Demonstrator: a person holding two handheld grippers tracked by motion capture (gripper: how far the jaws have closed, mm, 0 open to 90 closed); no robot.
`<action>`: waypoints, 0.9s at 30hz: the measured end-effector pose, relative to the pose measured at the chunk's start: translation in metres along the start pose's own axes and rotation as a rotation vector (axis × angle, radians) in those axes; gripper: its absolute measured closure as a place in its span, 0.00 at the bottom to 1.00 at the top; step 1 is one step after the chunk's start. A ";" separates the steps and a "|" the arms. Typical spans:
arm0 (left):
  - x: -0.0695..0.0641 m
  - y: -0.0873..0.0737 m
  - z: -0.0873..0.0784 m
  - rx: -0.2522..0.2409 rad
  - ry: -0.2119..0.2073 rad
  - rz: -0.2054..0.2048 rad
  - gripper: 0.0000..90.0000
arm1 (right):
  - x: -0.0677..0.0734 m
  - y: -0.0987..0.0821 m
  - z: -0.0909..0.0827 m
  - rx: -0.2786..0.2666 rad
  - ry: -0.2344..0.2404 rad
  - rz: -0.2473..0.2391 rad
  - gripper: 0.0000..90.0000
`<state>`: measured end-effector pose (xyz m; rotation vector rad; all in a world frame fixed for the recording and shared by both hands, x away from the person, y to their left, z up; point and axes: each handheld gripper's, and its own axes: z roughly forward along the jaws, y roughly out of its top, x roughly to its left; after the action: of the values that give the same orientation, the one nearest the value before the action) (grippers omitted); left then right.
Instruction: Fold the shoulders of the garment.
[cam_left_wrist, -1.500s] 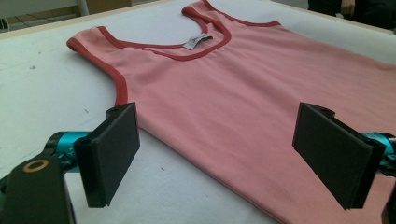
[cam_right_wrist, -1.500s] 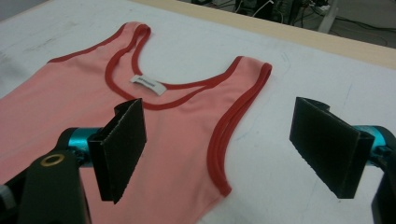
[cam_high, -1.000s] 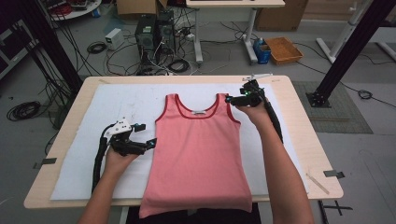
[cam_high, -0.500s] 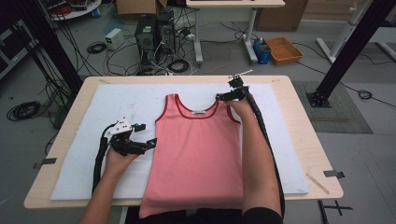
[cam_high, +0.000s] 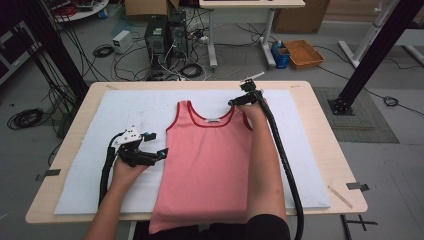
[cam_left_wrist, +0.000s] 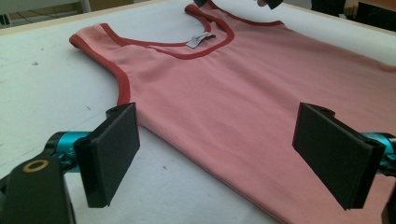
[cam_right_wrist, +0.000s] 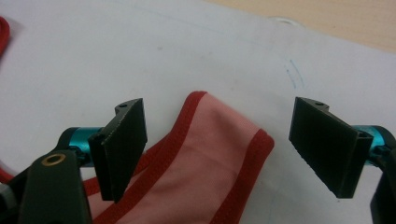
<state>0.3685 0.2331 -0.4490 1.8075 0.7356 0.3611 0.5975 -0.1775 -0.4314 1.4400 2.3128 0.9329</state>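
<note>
A pink tank top (cam_high: 207, 160) with red trim is lying flat, front up, on the white mat (cam_high: 80, 185) that is covering the table (cam_high: 330, 125), its neckline pointing away from the person and its hem hanging just over the near edge. The right gripper (cam_high: 239, 101) is hovering at the garment's right shoulder strap (cam_right_wrist: 219, 144), with its jaws standing wide open on either side of the strap and holding nothing. The left gripper (cam_high: 159, 152) is waiting just beside the top's left side edge, below the armhole; its jaws are likewise spread wide and empty, the side seam (cam_left_wrist: 196, 163) lying between them in the left gripper view.

The step in hand appears to be taking hold of the garment for a fold. To do it well, the person is probably best lowering the right gripper until the lower jaw is sliding under the strap, then closing on both trim bands together so the thin fabric is not slipping out. The left gripper would do well to pinch both layers at the side edge, not the top layer alone. Lifting both points evenly should be keeping the cloth from bunching or dragging the hem off the table.
</note>
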 end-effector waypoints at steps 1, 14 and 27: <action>0.000 0.000 0.000 0.000 0.000 0.000 0.17 | 0.000 0.000 0.001 -0.001 -0.001 0.007 0.22; -0.001 0.000 0.001 0.006 -0.005 0.016 0.17 | 0.009 0.001 0.008 0.013 -0.034 -0.082 0.69; -0.001 0.000 0.000 -0.004 0.001 0.012 0.17 | 0.036 0.008 -0.027 -0.041 -0.019 -0.186 0.92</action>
<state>0.3677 0.2328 -0.4490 1.8088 0.7246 0.3705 0.5717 -0.1535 -0.4016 1.1883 2.3508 0.9031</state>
